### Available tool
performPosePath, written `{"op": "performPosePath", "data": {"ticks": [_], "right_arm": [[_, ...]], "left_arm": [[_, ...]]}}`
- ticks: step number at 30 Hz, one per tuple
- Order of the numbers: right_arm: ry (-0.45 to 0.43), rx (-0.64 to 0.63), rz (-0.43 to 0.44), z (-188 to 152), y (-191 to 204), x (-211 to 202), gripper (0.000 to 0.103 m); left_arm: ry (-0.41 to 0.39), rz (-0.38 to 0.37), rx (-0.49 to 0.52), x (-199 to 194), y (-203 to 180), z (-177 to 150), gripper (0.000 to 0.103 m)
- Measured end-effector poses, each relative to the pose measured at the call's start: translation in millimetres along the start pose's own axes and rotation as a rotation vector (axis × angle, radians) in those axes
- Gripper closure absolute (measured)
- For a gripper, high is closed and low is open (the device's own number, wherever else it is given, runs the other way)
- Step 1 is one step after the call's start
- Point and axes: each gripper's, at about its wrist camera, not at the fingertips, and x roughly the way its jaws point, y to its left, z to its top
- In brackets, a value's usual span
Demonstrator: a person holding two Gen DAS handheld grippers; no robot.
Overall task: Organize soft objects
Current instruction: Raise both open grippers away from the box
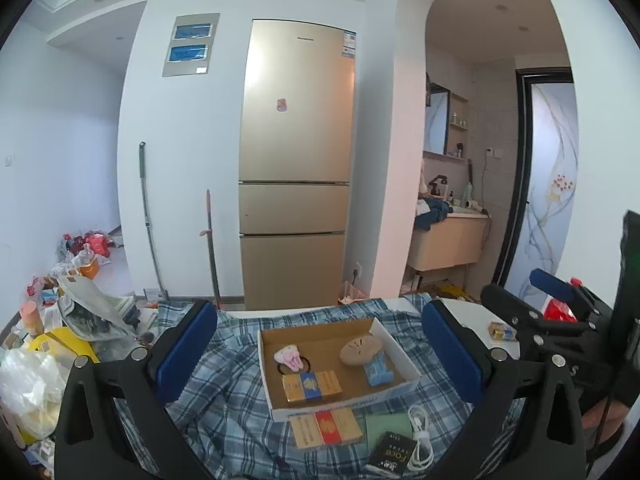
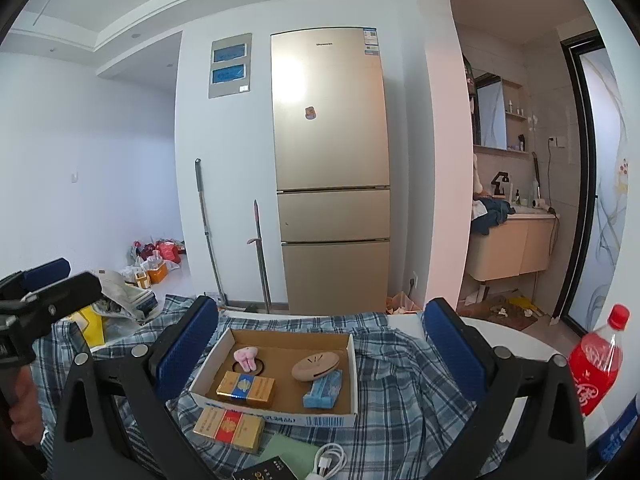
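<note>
An open cardboard tray point(image 1: 344, 402) point(image 2: 280, 416) rests on a blue plaid cloth point(image 1: 224, 400) point(image 2: 400, 380). Inside lie a pink plush bunny point(image 1: 289, 356) point(image 2: 248, 358), a tan round squishy piece point(image 1: 360, 350) point(image 2: 316, 365), a blue tissue pack point(image 1: 378, 370) point(image 2: 324, 390) and a gold-and-blue box point(image 1: 312, 388) point(image 2: 246, 389). My left gripper point(image 1: 318, 312) point(image 2: 60, 280) is open, back from the tray with nothing between its blue pads. To its right, my right gripper point(image 2: 320, 308) point(image 1: 528, 292) is also open and holds nothing.
In front of the tray lie a gold-and-red box point(image 1: 326, 426) point(image 2: 228, 428), a green sheet point(image 1: 388, 424), a white cable point(image 1: 420, 436) and a black booklet point(image 1: 390, 456). A red bottle point(image 2: 596, 364) stands at the right. Bags and clutter point(image 1: 80, 320) pile up at the left.
</note>
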Motion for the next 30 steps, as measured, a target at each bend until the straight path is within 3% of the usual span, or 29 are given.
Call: {"op": "performPosePath", "data": {"ticks": [23, 30], "right_arm": [[0.128, 0.068, -0.006, -62.3, -17.3, 31.6, 0.0], [0.165, 0.08, 0.001, -73.0, -19.2, 38.6, 0.0]], "left_arm": [[0.101, -0.009, 0.013, 46.7, 7.9, -91.6, 0.0], [0.144, -0.016, 0.01, 55.5, 8.1, -103.0, 0.0]]}}
